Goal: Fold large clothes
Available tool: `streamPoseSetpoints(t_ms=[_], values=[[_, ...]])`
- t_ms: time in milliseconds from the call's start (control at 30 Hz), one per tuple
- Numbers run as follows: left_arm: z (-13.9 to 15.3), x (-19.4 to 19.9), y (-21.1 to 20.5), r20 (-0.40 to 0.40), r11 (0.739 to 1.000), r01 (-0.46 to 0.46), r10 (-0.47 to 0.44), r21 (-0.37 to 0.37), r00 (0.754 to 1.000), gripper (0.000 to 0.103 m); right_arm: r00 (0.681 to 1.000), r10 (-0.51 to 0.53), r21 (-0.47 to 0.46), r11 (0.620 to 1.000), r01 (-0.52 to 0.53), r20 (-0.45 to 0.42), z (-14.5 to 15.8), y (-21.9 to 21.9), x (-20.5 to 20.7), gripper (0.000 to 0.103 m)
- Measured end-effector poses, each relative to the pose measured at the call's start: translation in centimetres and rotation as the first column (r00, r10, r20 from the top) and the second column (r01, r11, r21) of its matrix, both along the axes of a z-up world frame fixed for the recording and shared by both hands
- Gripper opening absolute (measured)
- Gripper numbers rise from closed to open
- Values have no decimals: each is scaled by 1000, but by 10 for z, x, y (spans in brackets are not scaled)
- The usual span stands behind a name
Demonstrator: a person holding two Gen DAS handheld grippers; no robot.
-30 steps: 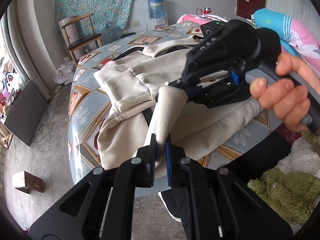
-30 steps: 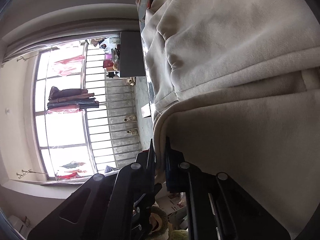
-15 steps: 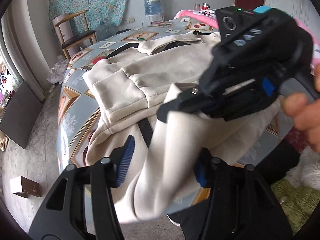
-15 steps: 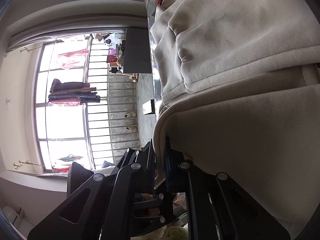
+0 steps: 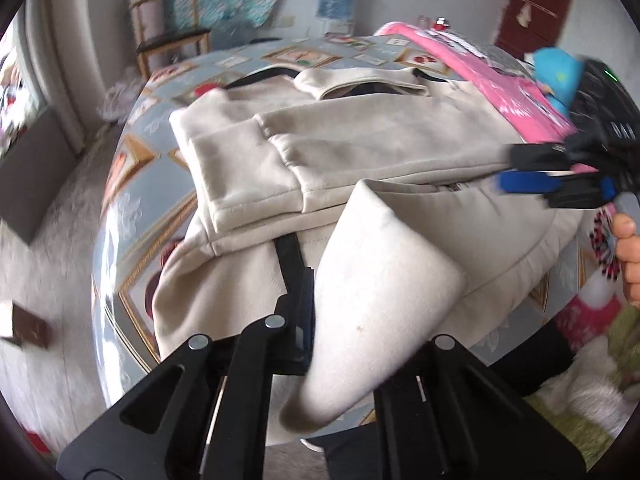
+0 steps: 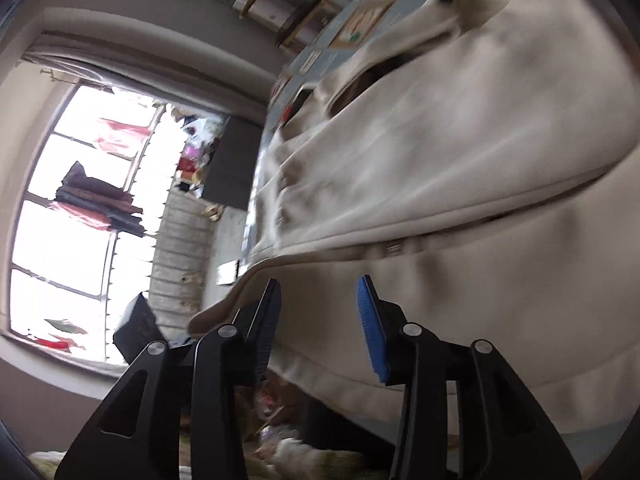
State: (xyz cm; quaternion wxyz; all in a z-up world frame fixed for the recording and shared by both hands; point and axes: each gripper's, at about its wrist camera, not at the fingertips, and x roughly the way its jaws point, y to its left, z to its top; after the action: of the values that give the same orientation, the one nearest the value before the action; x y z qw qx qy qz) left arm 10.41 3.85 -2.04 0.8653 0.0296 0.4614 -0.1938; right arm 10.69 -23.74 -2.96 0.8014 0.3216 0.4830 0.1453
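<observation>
While the cream jacket (image 5: pixel 360 148) lies spread over the patterned desk (image 5: pixel 132 208), its lower part hangs over the near edge, and a loose flap (image 5: pixel 384 292) of it droops across the left gripper (image 5: pixel 372 340), whose fingers stand wide apart with cloth between them, clamping nothing. At the right edge of the desk the right gripper (image 6: pixel 320 328) is also spread, its blue-padded fingers (image 6: pixel 370 328) just beside the hem, gripping nothing. A pink blanket (image 5: pixel 480 80) crowds the far right edge. Bare desk shows along the left edge, with open floor (image 5: pixel 52 264) beyond and a wooden chair (image 5: pixel 168 28) well apart.
</observation>
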Motion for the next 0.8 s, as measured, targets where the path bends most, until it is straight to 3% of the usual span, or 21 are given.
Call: streamPoseSetpoints(t_ms=[67, 133, 300, 367, 600, 800], values=[[-1, 3, 0, -34, 999, -38, 38, -10, 999, 7, 996, -85, -151, 984, 90, 38, 16, -31, -17, 43], [-2, 7, 1, -65, 997, -71, 69, -19, 995, 7, 985, -158, -304, 937, 172, 70, 30, -59, -33, 43], [-6, 14, 1, -109, 993, -114, 112, -14, 988, 7, 963, -253, -480, 836, 265, 92, 36, -114, -42, 43], [-7, 17, -2, -122, 992, -128, 126, -4, 984, 7, 964, -254, -482, 838, 258, 75, 28, -131, -38, 43], [-9, 24, -5, -153, 985, -170, 171, 19, 973, 8, 979, -201, -370, 911, 183, -12, -3, -149, -6, 43], [-11, 26, -6, -167, 979, -200, 201, 23, 965, 9, 998, -52, -330, 942, 62, 39, 21, -128, -20, 43]])
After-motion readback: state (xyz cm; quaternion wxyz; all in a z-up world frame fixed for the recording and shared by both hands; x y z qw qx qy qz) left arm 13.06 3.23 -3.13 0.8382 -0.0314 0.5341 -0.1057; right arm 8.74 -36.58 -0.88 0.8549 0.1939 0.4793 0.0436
